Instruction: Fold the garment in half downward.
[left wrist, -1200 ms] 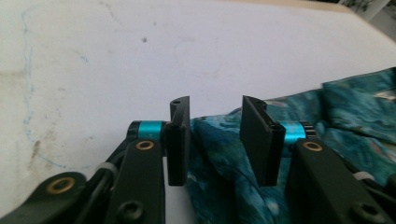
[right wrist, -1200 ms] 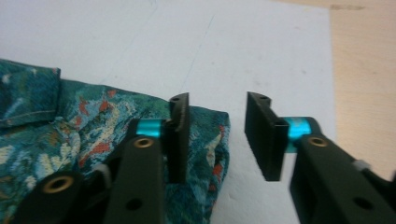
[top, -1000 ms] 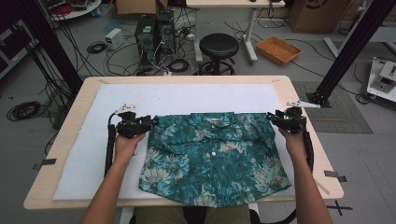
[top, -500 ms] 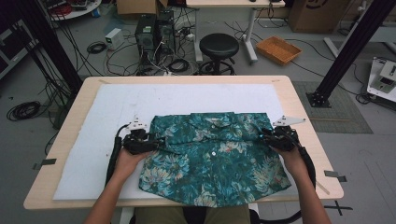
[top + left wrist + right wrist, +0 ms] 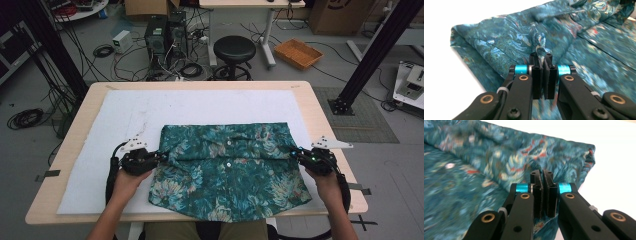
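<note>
A teal floral shirt (image 5: 230, 170) lies flat on the white mat (image 5: 200, 107), buttons up, its hem over the table's near edge. My left gripper (image 5: 159, 156) is at the shirt's left side. Its jaws have just been closing and now pinch a raised fold of the fabric (image 5: 539, 42) between the pads, as the left gripper (image 5: 541, 57) view shows. My right gripper (image 5: 296, 154) is at the shirt's right side. Its jaws have also just been closing and clamp the shirt's edge (image 5: 564, 157) in the right gripper (image 5: 541, 176) view.
The wooden table (image 5: 320, 120) extends past the mat on all sides. Behind it on the floor stand a black stool (image 5: 235, 50), computer towers (image 5: 162, 32), cables and an orange tray (image 5: 299, 52). A black frame post (image 5: 372, 55) rises at the right.
Both hands have come toward the near edge along the shirt's sides. Both pairs of jaws have closed onto the fabric.
</note>
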Tool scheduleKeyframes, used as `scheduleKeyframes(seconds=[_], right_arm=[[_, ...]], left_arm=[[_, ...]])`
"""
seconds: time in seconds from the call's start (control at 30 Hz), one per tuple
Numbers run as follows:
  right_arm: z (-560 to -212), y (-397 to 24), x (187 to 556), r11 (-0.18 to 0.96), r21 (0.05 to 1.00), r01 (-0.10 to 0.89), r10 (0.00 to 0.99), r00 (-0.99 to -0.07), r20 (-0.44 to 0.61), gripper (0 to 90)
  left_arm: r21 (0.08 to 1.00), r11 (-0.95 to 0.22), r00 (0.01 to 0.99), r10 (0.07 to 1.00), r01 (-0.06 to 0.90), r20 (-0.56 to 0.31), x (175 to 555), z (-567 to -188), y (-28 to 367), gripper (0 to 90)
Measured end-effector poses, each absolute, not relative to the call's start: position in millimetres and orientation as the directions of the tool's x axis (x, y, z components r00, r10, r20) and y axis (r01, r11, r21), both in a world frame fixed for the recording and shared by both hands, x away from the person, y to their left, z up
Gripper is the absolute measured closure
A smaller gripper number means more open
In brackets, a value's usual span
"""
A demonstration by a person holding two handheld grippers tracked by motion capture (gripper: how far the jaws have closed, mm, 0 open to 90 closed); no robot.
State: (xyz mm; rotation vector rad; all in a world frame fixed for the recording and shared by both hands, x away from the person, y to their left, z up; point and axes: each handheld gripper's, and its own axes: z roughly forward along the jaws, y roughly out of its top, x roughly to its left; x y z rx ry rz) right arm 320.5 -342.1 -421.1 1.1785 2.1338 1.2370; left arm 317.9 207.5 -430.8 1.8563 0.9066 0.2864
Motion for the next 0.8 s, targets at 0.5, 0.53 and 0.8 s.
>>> scheduleKeyframes(seconds=[0.5,0.53,0.8], right_arm=[[-434,-355,294,0.238,0.835,0.496,0.816,-0.569,0.105,81.9],[-434,-355,294,0.226,0.836,0.499,0.818,-0.563,0.115,73.4],[-414,-362,308,0.122,0.872,0.474,0.878,-0.462,0.128,49.4]], left_arm=[[0.828,-0.225,0.704,0.662,0.514,-0.258,294,-446,211,77.7],[0.831,-0.211,0.7,0.663,0.515,-0.265,295,-445,212,69.3],[0.863,-0.049,0.557,0.781,0.503,-0.281,318,-426,227,41.3]])
